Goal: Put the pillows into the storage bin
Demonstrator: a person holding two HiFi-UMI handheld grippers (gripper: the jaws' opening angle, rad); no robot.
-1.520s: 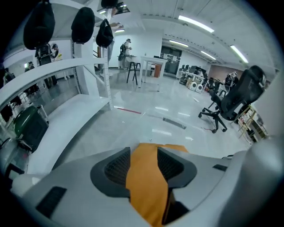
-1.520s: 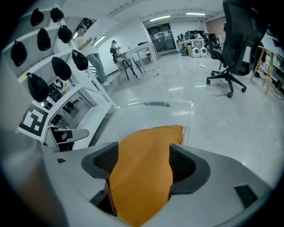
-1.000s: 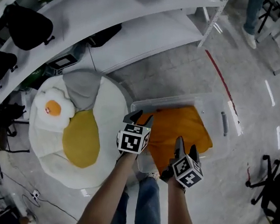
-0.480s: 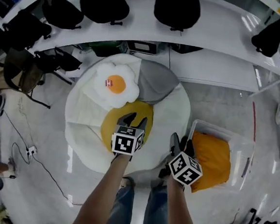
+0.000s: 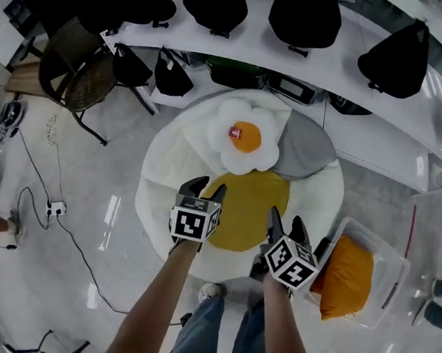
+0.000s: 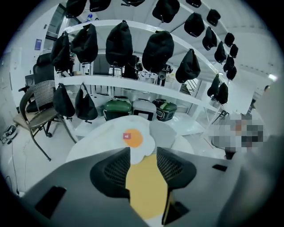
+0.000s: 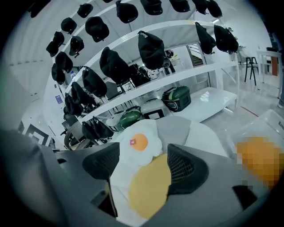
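Observation:
On a big white round cushion [image 5: 161, 205] lie a fried-egg pillow [image 5: 243, 139], a grey pillow [image 5: 306, 152] and a yellow oval pillow [image 5: 249, 209]. At the right stands the clear storage bin [image 5: 389, 260] with an orange pillow [image 5: 347, 277] inside. My left gripper [image 5: 203, 186] hovers open over the yellow pillow's left edge, with nothing between its jaws. The right gripper [image 5: 286, 221] is open and empty over that pillow's right edge. Between the left gripper's [image 6: 143, 153] jaws I see the yellow pillow [image 6: 144, 186] and egg pillow [image 6: 133, 139]. The right gripper [image 7: 144, 155] frames the same pair.
White shelves [image 5: 346, 64] hung with black bags [image 5: 304, 14] curve behind the cushion, with green and white cookers [image 6: 117, 108] beneath. A mesh chair [image 5: 80, 75] stands at the upper left, cables and a power strip [image 5: 53, 211] lie on the floor. The person's legs [image 5: 222, 333] are below.
The view has swung from the bin to the white cushion. Both grippers left the bin with the orange pillow and now hang over the yellow pillow, still empty.

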